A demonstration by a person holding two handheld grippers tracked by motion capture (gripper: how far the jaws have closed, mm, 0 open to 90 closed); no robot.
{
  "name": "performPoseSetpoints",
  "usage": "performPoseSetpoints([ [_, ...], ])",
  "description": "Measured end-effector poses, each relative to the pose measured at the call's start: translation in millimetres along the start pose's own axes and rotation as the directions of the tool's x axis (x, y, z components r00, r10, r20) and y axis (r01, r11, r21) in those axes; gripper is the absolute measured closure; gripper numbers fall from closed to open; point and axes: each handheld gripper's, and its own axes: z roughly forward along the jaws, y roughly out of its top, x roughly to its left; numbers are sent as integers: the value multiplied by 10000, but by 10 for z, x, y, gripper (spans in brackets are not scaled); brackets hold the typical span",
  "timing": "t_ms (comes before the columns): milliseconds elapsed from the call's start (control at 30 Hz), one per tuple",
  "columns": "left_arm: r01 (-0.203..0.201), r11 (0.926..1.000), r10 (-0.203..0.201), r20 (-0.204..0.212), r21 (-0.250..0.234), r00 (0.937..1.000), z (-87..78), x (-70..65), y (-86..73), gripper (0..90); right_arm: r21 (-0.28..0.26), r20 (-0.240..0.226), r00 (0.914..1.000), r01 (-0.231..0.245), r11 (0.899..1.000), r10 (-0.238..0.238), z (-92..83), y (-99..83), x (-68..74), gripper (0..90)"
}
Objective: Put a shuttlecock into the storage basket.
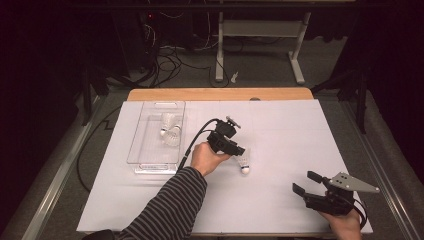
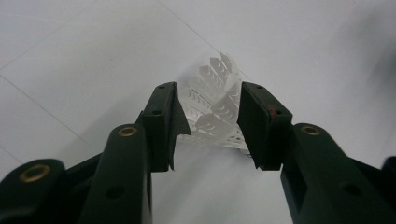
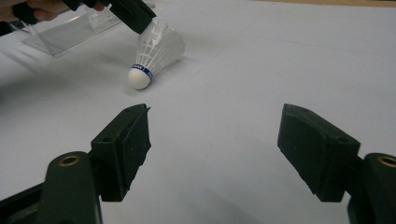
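In the high view, the left gripper (image 1: 239,151) is low over the white table cover (image 1: 280,210), a little right of the middle. The shuttlecock (image 1: 243,164) lies on its side directly at the jaw tips. Its white cork head points toward the near edge and its feather skirt points far, so the long axis runs near to far. The left hand (image 1: 207,159) is much nearer to it than the right gripper (image 1: 306,183), which rests well apart at the near right. At the far left, a clear plastic tray (image 1: 145,150) holds another shuttlecock (image 1: 170,132).

In the left gripper view, the translucent, ribbed skirt (image 2: 215,109) stands between the two black pads. The jaws are half closed around it, but I cannot tell whether the pads already press on the feathers.

In the right gripper view, the right gripper's jaws are wide apart with nothing between them. The shuttlecock (image 3: 156,53) lies far and to the left, its round, smooth head with a blue band turned toward this camera. The skirt looks thin and easy to crush, so the grip probably needs to be gentle.
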Motion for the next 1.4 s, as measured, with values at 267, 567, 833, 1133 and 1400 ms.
performPoseSetpoints([
  [267,-87,9999,86,126,140,9999,15,-1,-3,629,16,-32,10000,-27,10000,27,-1,0,5,260],
  [567,-217,9995,212,207,243,9996,-8,4,-12,693,14,-42,10000,-2,10000,2,2,0,3,260],
  [833,-430,9984,421,253,375,9988,-10,-25,-17,771,17,-36,10000,-14,10000,14,2,0,5,260],
  [1133,-567,9976,554,322,409,9979,-46,-50,-26,842,19,-36,10000,-11,10000,11,6,1,4,260],
  [1400,-805,9958,793,293,430,9964,-86,-100,-28,876,19,-24,10000,-25,10000,25,6,1,4,260],
])
